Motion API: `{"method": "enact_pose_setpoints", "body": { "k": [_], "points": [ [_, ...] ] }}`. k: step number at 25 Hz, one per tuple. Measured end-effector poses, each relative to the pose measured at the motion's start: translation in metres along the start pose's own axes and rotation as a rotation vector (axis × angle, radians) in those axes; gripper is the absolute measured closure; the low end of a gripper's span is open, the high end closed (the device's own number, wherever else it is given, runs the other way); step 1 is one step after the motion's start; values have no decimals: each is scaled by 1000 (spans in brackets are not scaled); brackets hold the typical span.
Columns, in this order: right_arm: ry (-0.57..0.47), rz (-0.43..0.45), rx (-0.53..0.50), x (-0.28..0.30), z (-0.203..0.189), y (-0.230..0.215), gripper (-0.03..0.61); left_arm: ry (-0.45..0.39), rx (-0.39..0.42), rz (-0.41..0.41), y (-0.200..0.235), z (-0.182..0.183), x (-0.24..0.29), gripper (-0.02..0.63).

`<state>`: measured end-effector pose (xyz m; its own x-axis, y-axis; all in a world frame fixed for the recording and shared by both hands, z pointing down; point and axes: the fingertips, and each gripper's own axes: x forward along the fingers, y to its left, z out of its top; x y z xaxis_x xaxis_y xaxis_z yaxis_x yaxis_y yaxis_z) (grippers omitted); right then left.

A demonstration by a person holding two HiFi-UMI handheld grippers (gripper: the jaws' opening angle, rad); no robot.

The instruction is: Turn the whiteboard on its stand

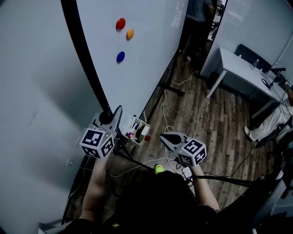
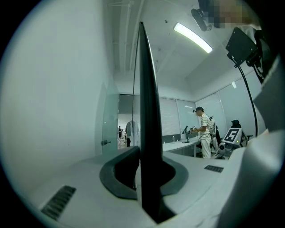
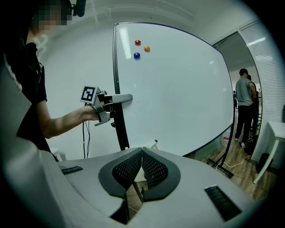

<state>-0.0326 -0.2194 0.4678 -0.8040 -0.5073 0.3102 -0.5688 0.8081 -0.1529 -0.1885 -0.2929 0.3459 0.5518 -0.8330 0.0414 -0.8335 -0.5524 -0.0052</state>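
The whiteboard (image 1: 146, 64) stands upright on its stand, with red, orange and blue magnets (image 1: 120, 23) near its top. My left gripper (image 1: 112, 117) is shut on the board's black side frame (image 1: 84, 55). In the left gripper view that frame (image 2: 147, 111) runs straight up between the pads. From the right gripper view the left gripper (image 3: 121, 98) shows clamped on the frame at the whiteboard's (image 3: 178, 89) left edge. My right gripper (image 1: 165, 137) hangs free in front of the board, jaws shut (image 3: 141, 154) with nothing between them.
A small white tray of markers (image 1: 137, 130) sits at the board's foot. The stand's black foot (image 1: 173, 87) and loose cables (image 1: 165, 109) lie on the wood floor. A white desk (image 1: 242, 68) is at the right, a person (image 1: 274, 119) beside it and another (image 1: 199, 13) behind the board.
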Motion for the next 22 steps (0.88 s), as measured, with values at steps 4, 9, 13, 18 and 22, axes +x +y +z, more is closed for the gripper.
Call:
{"method": "enact_pose_setpoints", "body": {
  "k": [4,9,13,18,22],
  "points": [
    [12,4,-2,-5,-10,-9,578,6,18,18,2,-6,3,555],
    [19,7,-6,-8,-24,-17,578,14,11,22,5,-20,5,555],
    [29,8,-10,-11,-34,-20,578,9,8,29,9,-27,6,555],
    [37,1,-16,-17,-51,-25,578,6,13,44,13,-41,8,555],
    [41,-6,-23,-20,-60,-29,578,1,22,58,18,-50,10,555]
  ]
}}
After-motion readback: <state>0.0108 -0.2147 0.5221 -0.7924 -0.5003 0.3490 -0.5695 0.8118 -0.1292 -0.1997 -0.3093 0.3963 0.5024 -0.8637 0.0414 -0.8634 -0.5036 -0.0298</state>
